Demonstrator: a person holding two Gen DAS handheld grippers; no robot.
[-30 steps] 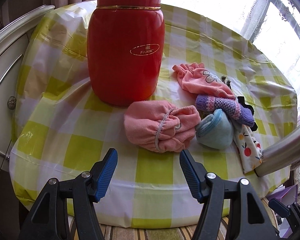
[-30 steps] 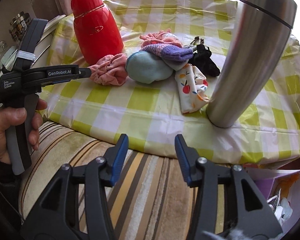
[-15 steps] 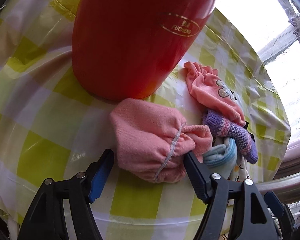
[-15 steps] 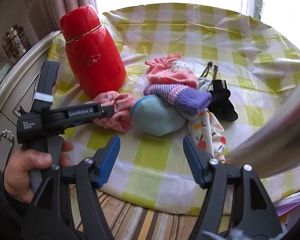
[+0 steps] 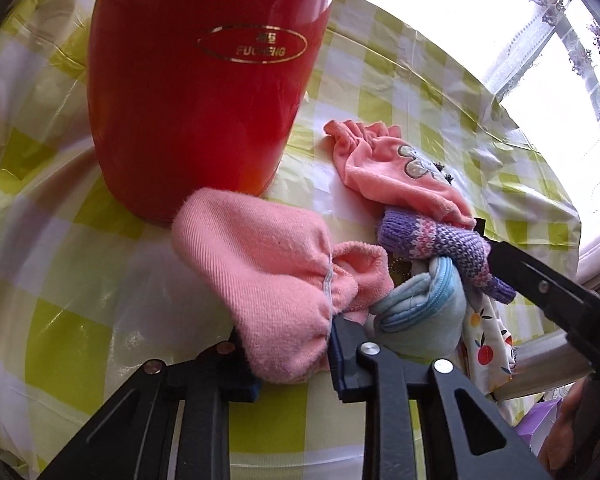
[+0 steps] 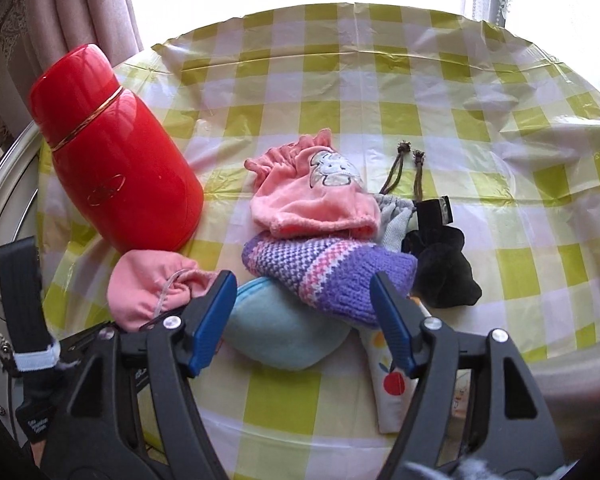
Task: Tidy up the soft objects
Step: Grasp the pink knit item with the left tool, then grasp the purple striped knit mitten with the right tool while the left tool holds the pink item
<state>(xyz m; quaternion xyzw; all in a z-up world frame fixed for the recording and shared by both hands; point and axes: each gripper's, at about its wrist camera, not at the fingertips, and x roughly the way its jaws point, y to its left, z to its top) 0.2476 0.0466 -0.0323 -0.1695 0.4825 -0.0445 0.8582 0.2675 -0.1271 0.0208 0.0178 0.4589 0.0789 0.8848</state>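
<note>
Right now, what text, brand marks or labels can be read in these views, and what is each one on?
"FUCHENG", partly blurred, with small unreadable characters above it, inside a gold oval on the red flask.
The same gold oval on the flask in the right wrist view: too small to read.
Small white print on the left claw's handle: too blurred to read.
The soft items carry pictures only, no words.

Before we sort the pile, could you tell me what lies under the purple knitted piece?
The purple knitted piece rests on a light blue pouch and a fruit-print cloth. Anything deeper is covered.
</note>
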